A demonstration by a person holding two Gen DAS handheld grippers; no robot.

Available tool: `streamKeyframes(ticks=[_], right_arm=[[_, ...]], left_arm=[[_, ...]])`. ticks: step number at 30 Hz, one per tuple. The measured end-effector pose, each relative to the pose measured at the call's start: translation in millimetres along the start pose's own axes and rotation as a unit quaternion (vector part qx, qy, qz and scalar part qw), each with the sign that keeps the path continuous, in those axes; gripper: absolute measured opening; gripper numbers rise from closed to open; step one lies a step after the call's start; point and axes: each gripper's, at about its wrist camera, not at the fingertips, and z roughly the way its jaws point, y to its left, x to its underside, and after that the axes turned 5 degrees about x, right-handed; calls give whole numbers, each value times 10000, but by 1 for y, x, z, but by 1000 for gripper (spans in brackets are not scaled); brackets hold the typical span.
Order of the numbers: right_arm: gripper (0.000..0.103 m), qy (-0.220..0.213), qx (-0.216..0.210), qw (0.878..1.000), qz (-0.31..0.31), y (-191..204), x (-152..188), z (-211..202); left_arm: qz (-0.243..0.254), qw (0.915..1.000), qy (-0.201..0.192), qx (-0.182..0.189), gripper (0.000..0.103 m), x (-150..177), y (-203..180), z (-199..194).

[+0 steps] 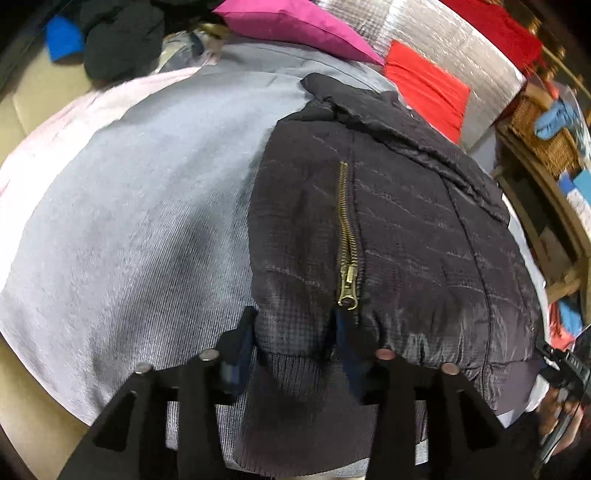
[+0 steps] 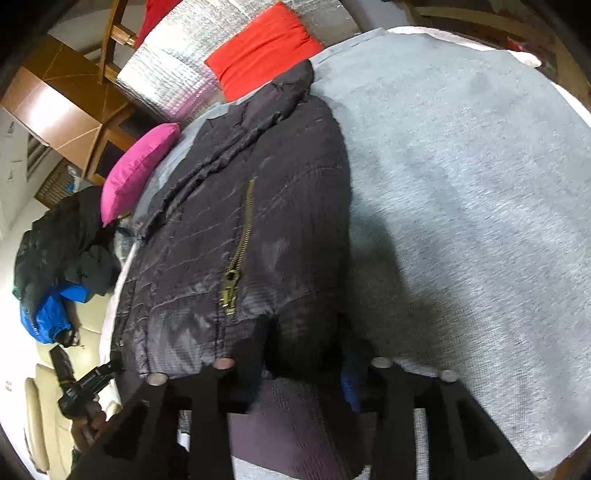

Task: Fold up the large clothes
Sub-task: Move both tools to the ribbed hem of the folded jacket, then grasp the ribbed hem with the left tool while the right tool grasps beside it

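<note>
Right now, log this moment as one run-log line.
garment: dark quilted jacket on grey blanket | left gripper: open at hem | right gripper: open at hem | zipper: closed

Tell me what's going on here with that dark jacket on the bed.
A person is folding a dark quilted jacket on a grey blanket, working a pair of tongs in each hand. The left tongs and the right tongs both sit at the jacket's ribbed hem, with fabric between their fingers; whether they are pinching it tight is hard to tell. The jacket lies flat with its brass zipper facing up. A pink pillow and red pillow sit beyond it.
</note>
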Motion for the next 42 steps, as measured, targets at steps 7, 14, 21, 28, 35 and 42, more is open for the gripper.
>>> streamKeyframes(ticks=[7, 14, 21, 28, 35, 42], right_arm=[[23, 210, 264, 9992, -236, 9, -1, 4], [17, 194, 263, 9979, -560, 27, -6, -13], [25, 378, 273, 9975, -533, 15, 7, -14], [75, 84, 223, 9991, -360, 13, 2, -16], [20, 351, 307, 9986, -260, 13, 7, 4], [15, 306, -93, 9989, -332, 13, 4, -27]], left_arm=[[101, 9999, 64, 77, 17, -5, -8, -2], [146, 9995, -115, 264, 14, -5, -12, -29], [202, 9995, 13, 230, 22, 12, -4, -19], [-49, 9997, -208, 120, 52, 1, 0, -12], [223, 9997, -29, -72, 12, 0, -8, -6], [228, 9991, -232, 266, 11, 4, -10, -42]])
